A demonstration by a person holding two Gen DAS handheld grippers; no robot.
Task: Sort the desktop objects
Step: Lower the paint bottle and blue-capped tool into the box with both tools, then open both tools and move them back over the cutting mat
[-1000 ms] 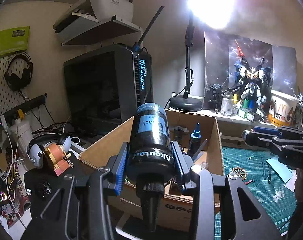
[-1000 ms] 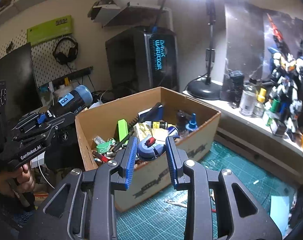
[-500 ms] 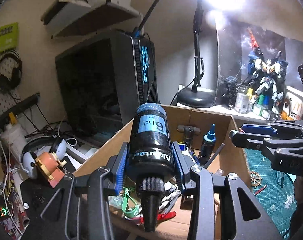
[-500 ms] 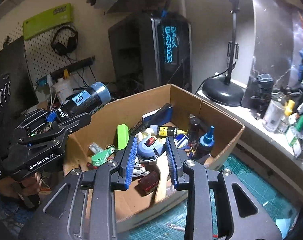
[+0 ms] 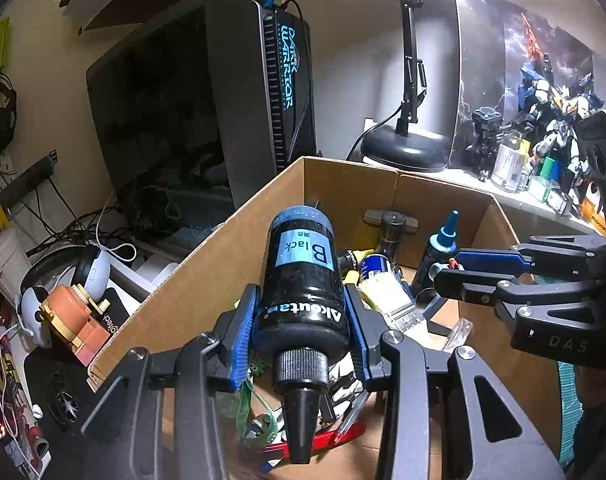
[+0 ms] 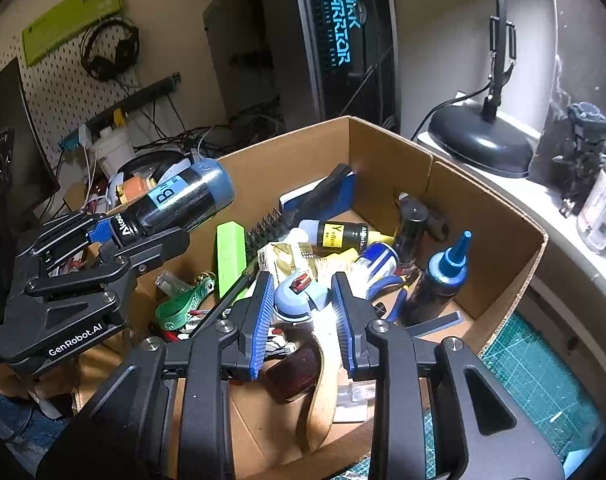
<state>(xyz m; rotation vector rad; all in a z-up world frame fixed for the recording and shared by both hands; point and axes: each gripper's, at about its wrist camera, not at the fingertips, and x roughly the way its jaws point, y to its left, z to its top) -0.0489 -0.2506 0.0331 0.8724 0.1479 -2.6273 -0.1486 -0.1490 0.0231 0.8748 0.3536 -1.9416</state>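
Note:
My left gripper [image 5: 301,320] is shut on a black ink bottle [image 5: 303,276] labelled "Black", nozzle toward the camera, held over the open cardboard box [image 5: 239,248]. The same bottle [image 6: 175,204] and left gripper [image 6: 143,236] show at the left of the right wrist view. My right gripper [image 6: 303,304] is shut on a small blue cap-like object [image 6: 299,298] with a red top, above the box contents. The box [image 6: 499,220] holds a yellow ink bottle [image 6: 335,234], a blue-nozzled bottle [image 6: 443,276], a green bar [image 6: 231,256] and several other items.
A dark PC tower [image 5: 207,120] stands behind the box. A black lamp base [image 6: 483,144] sits on the shelf at right, with model robots and jars [image 5: 543,140]. Headphones and cables [image 5: 71,276] lie left of the box. A green cutting mat [image 6: 543,384] lies at lower right.
Both grippers have moved forward and closer over the box, with their loads still held. The box contents now fill more of both views.

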